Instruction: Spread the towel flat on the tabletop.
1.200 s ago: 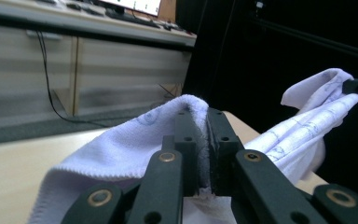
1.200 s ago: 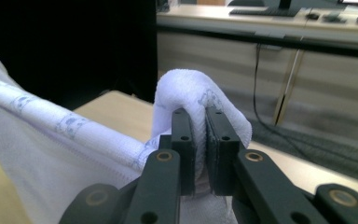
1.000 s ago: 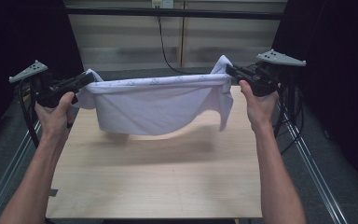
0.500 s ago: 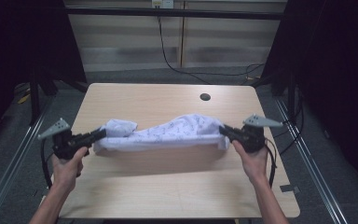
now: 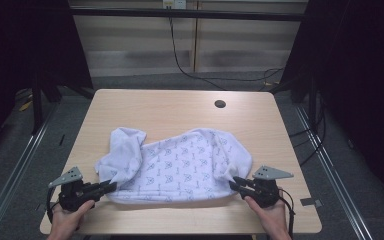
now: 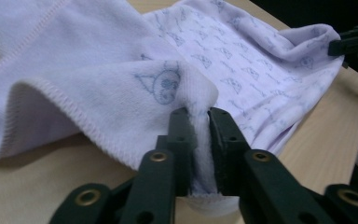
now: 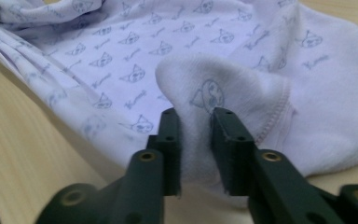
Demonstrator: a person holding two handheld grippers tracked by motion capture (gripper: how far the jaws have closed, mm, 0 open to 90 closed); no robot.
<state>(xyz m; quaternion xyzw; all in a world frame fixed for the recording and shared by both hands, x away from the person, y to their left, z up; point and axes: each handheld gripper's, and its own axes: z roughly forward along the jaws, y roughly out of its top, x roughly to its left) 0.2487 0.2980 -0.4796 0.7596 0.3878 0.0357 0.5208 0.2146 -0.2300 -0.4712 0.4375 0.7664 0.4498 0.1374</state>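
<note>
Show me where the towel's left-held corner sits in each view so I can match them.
High view: lower left of the towel, at the left gripper.
Left gripper view: centre, the corner pinched between the jaws.
Right gripper view: top left edge, the corner, small and far off.
Shared landmark: the cat print on the towel.

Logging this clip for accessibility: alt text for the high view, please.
A pale lilac cat-print cloth lies spread on a light wooden table, its near corners pinched by the left gripper and right gripper, each held in a hand.
</note>
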